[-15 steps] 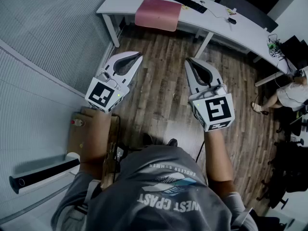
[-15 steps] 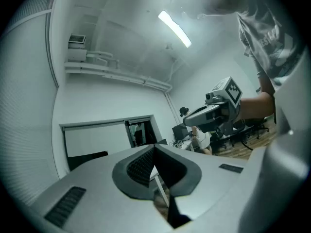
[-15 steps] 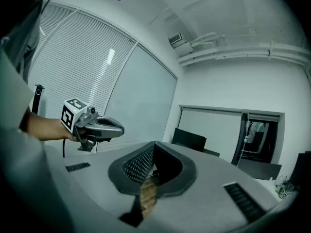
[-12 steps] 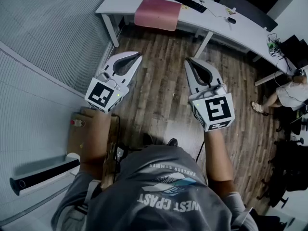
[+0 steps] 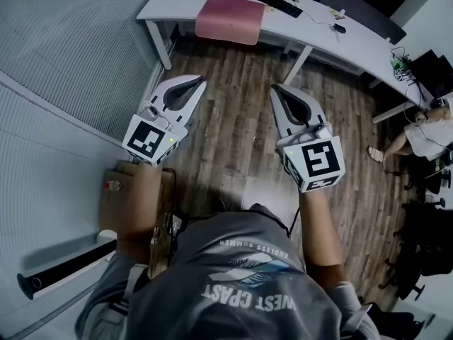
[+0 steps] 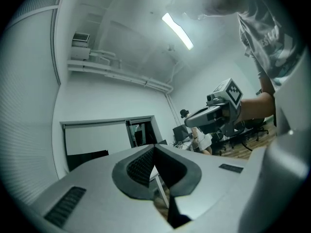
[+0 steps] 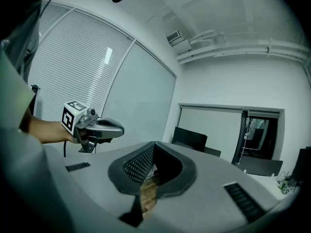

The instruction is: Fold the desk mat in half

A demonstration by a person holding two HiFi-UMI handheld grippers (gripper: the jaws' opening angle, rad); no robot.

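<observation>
Two grippers are held out side by side above the wooden floor [image 5: 233, 144], both pointing toward the white desk [image 5: 322, 34] and well apart from it. Left gripper [image 5: 200, 82]: jaws closed tip to tip, with nothing between them. Its own view shows the ribbed pads meeting at the front and only an empty hollow behind them. Right gripper [image 5: 277, 89]: same condition, jaws brought together and gripping nothing. The desk mat [image 5: 230, 18], pink, lies flat and unfolded on the desk near its left end, with its near edge at the desk's front edge. Neither gripper touches it. A black keyboard [image 5: 272, 0] lies on the desk just beside the mat's far right corner, and a dark mouse [image 5: 340, 28] sits further right. A second person [image 5: 425, 134] is seated at the right edge of the head view, away from the desk mat.
</observation>
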